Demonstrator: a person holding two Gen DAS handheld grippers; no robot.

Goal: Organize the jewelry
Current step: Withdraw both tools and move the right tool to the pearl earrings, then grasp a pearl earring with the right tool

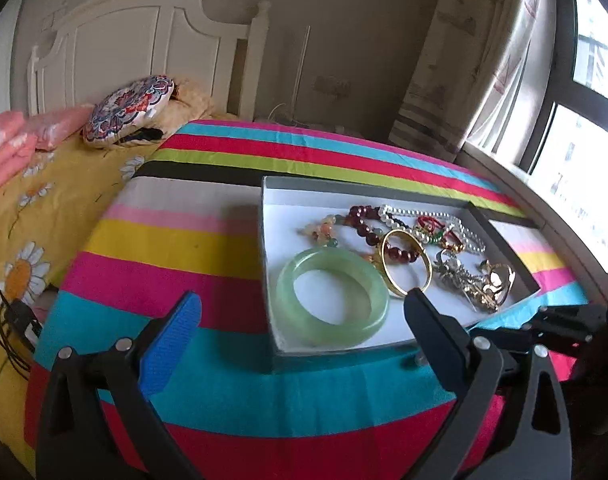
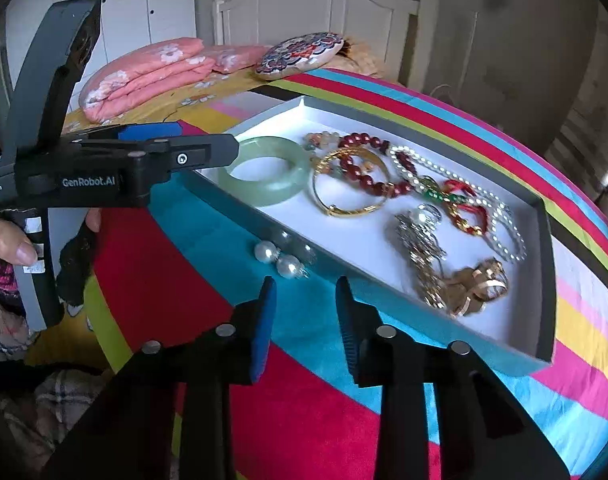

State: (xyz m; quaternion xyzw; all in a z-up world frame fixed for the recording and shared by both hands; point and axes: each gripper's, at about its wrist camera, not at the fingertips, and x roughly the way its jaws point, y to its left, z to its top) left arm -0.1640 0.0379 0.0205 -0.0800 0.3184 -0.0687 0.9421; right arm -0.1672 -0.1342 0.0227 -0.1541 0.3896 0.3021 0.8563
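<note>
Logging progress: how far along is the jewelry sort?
Done: jade bangle, gold bangle, beads and chains lie in the box. In hand: nothing; right claw is empty, aimed near the pearl earrings. Left: those earrings, on the blanket outside the box.

Left wrist view: close above striped bed (image 1: 207, 240), tilted down toward headboard and window. Right wrist view: near, steeper, angled leftward. Both share the jewelry box (image 1: 344, 190) (image 2: 546, 280).

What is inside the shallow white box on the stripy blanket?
The shallow white box holds a green jade bangle, gold bangle, dark red bead bracelet, pearl strand and a metal tangle. Overlaps hide parts.
</note>
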